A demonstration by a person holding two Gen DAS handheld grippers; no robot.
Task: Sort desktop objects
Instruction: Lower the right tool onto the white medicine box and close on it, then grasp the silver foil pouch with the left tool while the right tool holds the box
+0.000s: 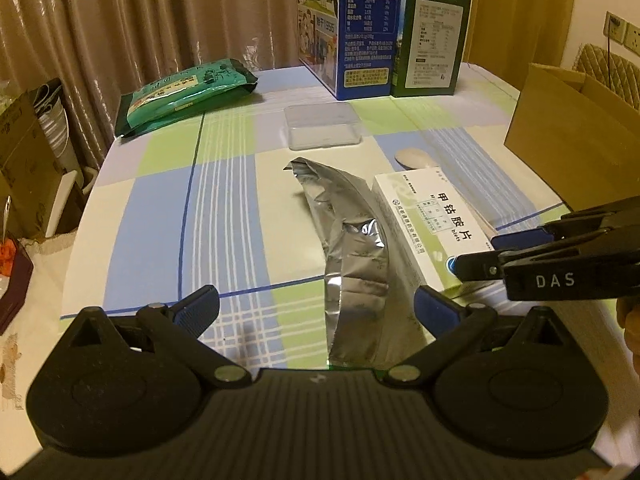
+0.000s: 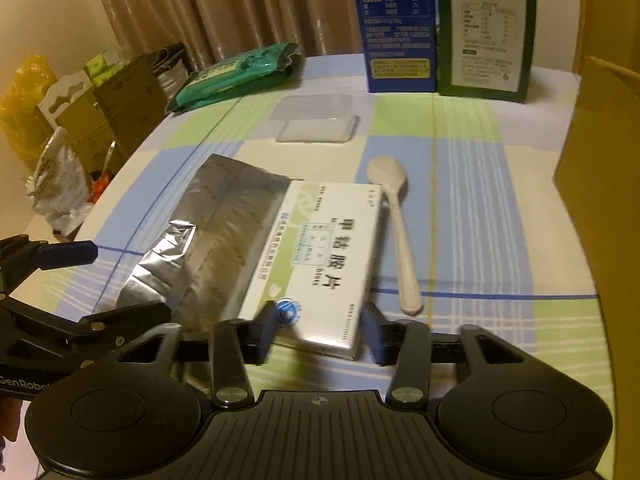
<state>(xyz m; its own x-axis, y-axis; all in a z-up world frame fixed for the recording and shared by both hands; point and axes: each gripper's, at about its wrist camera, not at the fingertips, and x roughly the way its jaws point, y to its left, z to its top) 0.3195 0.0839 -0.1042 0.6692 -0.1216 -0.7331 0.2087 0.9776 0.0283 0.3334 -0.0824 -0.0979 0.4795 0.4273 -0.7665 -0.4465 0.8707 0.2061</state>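
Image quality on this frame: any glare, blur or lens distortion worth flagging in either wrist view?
Left wrist view: warm dim light, bright glare on the crumpled foil pouch, table edge bowed by the fisheye, dark corners. Right wrist view: softer; print on the medicine box smears, its near end blurred between the right gripper fingers.

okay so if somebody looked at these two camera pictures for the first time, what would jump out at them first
Most likely the white medicine box lying partly on the crinkled silver foil pouch mid-table, with the right gripper open astride the box's near end. Next, the white plastic spoon just right of the box, and the tall blue carton and dark green carton standing side by side at the table's far edge. The left gripper is open over the pouch's near end.
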